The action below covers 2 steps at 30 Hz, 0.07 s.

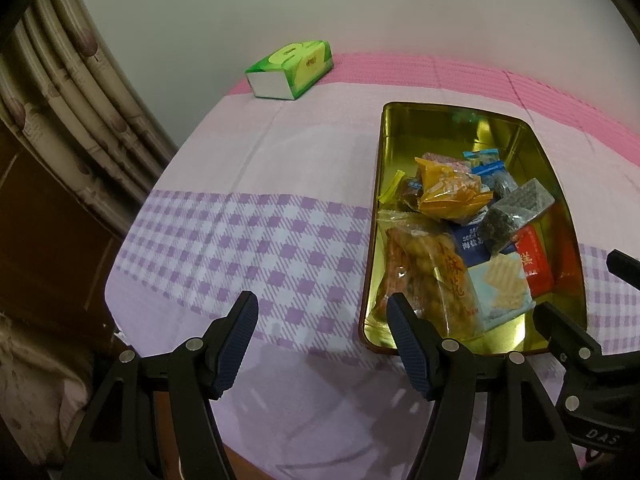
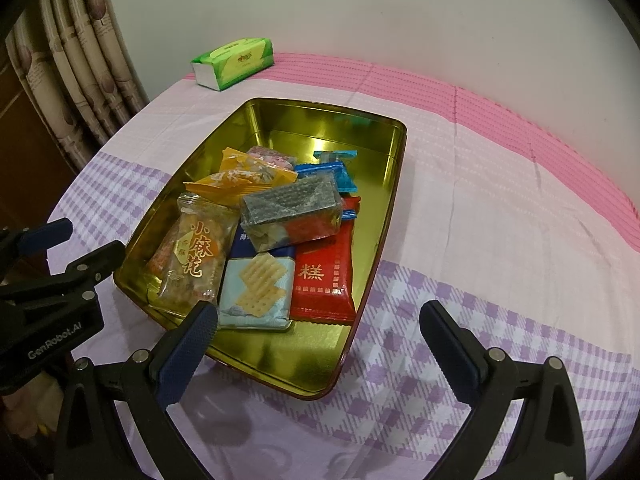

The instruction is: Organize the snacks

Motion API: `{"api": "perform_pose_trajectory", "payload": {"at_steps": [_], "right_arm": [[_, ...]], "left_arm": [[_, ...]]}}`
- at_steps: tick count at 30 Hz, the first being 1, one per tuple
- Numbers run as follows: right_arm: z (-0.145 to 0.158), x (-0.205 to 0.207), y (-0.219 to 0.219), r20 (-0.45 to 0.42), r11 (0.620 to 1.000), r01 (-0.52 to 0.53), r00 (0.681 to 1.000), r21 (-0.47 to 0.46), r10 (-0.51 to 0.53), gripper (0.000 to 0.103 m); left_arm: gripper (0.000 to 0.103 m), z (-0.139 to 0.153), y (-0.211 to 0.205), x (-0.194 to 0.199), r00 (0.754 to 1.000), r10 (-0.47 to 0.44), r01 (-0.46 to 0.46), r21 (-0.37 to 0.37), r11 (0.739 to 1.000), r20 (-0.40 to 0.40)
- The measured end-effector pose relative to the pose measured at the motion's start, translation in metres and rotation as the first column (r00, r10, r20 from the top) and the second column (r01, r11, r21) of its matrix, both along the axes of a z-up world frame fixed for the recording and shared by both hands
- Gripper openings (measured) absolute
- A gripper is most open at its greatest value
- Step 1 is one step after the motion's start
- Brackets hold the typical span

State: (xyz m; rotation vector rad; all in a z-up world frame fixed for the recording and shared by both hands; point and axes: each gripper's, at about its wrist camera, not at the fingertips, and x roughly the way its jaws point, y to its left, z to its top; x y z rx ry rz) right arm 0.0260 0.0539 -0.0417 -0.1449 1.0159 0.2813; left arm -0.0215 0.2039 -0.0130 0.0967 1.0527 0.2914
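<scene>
Currently both grippers, left gripper [image 1: 322, 308] and right gripper [image 2: 320, 316], hover open and empty at the near rim of the gold tin [image 2: 376, 248]. We'd pinch the crackly, slippery snack packets [image 2: 256, 240] piled inside by their crimped edges; light, crushable.

A tin tray [image 2: 394, 184] sits on the counter [image 2: 500, 200], and all the snack packets lie inside it, heaped toward its near end. At the front, left to right in the right wrist view: a twist-snack bag [image 2: 192, 256], a cracker packet [image 2: 258, 292], a cake packet [image 2: 324, 276]. A seaweed pack [image 2: 292, 208] rests on top of them. Behind it lie more packets [image 2: 240, 178]. A tissue pack [image 2: 234, 62] lies at the counter's far left corner, well apart from the tray. A curtain [image 2: 80, 60] hangs beyond the counter's left edge.
</scene>
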Motion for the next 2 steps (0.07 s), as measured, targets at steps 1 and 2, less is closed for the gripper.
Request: {"api": "perform_pose_trajectory", "payload": {"at_steps": [1, 2], "right_arm": [[0.0000, 0.0000, 0.0002, 0.001, 1.000, -0.001, 1.000, 0.003, 0.001, 0.101], [0.0005, -0.0003, 0.0003, 0.002, 1.000, -0.004, 1.000, 0.012, 0.004, 0.100]], "left_arm": [[0.067, 0.0000, 0.0001, 0.0001, 1.000, 0.003, -0.003, -0.003, 1.000, -0.002], [0.068, 0.0001, 0.0004, 0.0002, 1.000, 0.006, -0.006, -0.009, 1.000, -0.003]]}}
